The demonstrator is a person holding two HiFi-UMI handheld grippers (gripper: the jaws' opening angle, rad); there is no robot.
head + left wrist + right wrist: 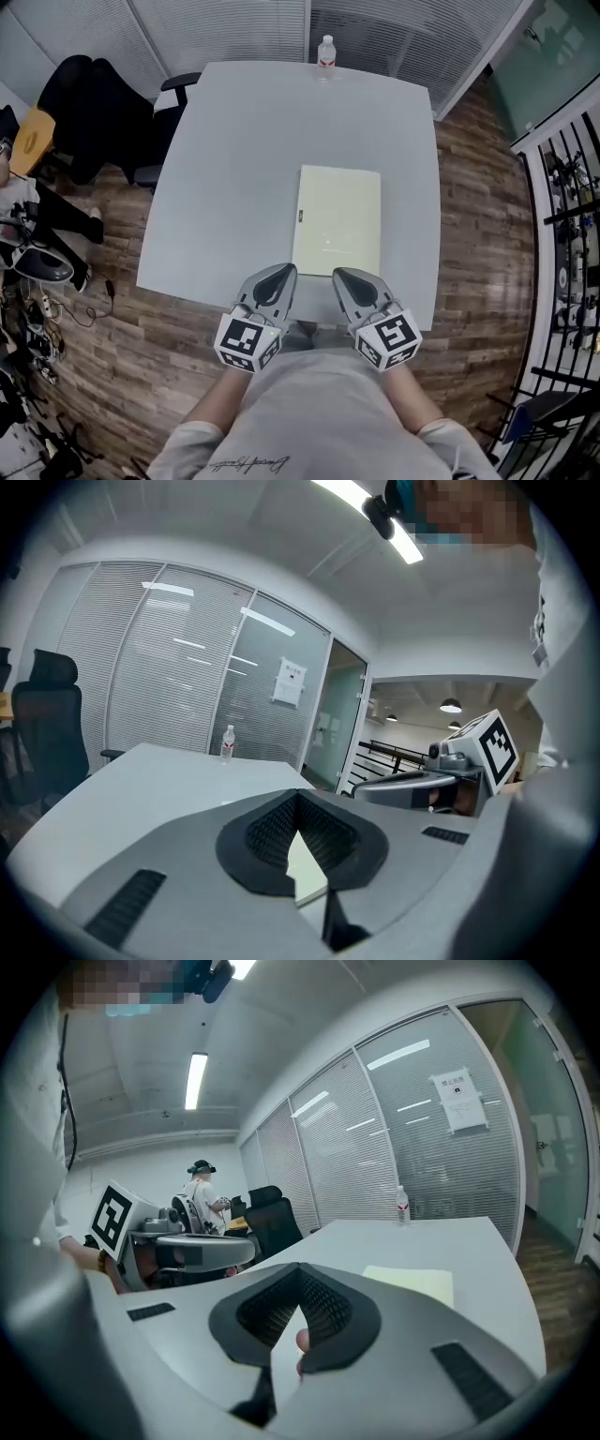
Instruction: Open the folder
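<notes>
Left tongs (284,271) and right tongs (341,275) both closed, empty, near shut pale folder (337,220); bottle (325,52) label print unreadable

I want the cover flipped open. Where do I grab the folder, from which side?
Probably the top cover's right long edge, from the right: the folder lies flat and closed, and a small mark on its left edge suggests the spine.

Bare table (234,169) lies open all round the folder (337,220) — widest at its 9 o'clock. One bottle (325,54) stands at the far edge, 12 o'clock; a chair (103,117) crowds the table's 10 o'clock corner
</notes>
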